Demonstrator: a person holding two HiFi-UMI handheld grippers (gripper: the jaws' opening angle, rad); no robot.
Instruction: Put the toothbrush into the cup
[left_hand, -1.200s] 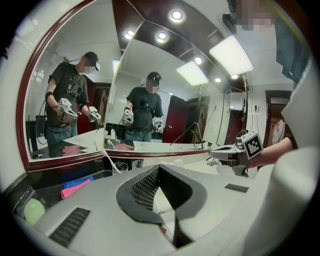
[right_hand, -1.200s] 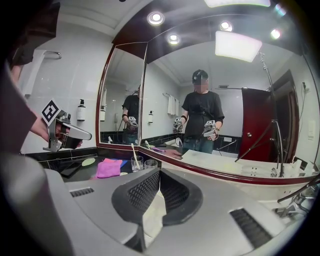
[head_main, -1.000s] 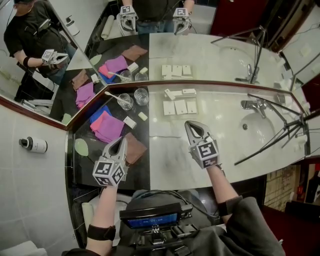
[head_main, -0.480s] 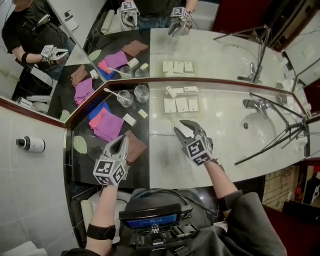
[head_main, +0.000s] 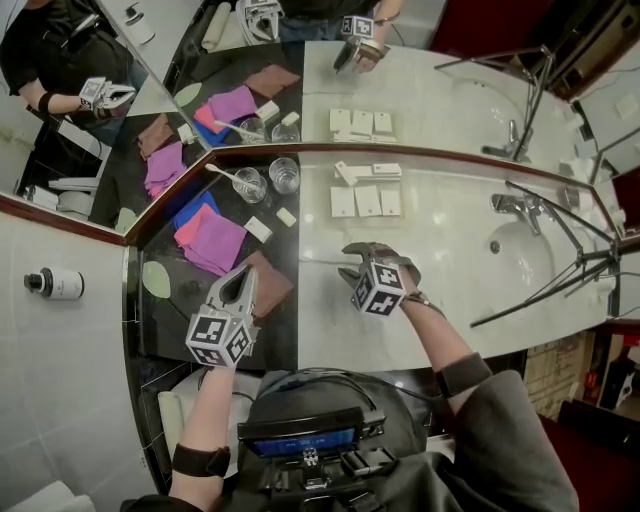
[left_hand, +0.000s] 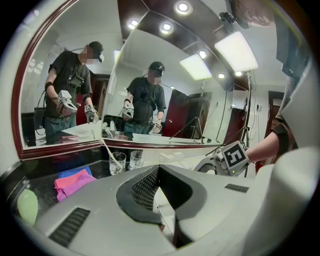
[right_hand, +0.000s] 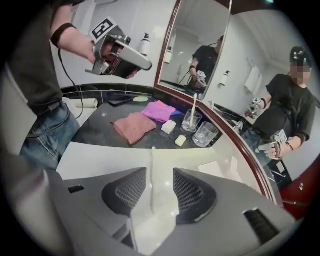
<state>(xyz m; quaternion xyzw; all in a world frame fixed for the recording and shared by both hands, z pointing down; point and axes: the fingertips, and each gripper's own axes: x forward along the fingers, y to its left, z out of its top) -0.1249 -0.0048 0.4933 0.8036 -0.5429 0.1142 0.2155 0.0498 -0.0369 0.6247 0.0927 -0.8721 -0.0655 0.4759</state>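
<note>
A white toothbrush stands tilted in a clear glass cup at the back of the dark counter, beside a second, empty glass. The right gripper view shows that toothbrush in the cup far ahead. My right gripper is low over the white marble, pointing left. Its jaws have just been opening and stand open, holding nothing. A pale strip on the marble lines up with their gap. My left gripper hovers shut and empty over a brown cloth.
Pink, purple and blue cloths lie left of the brown one. Two small soap bars sit near the glasses, and white packets lie by the mirror. A sink with a tap and tripod legs are at the right.
The right gripper dropped toward the counter, rolled over to point left, and its jaws went from shut to open. The left gripper stayed where it was.
</note>
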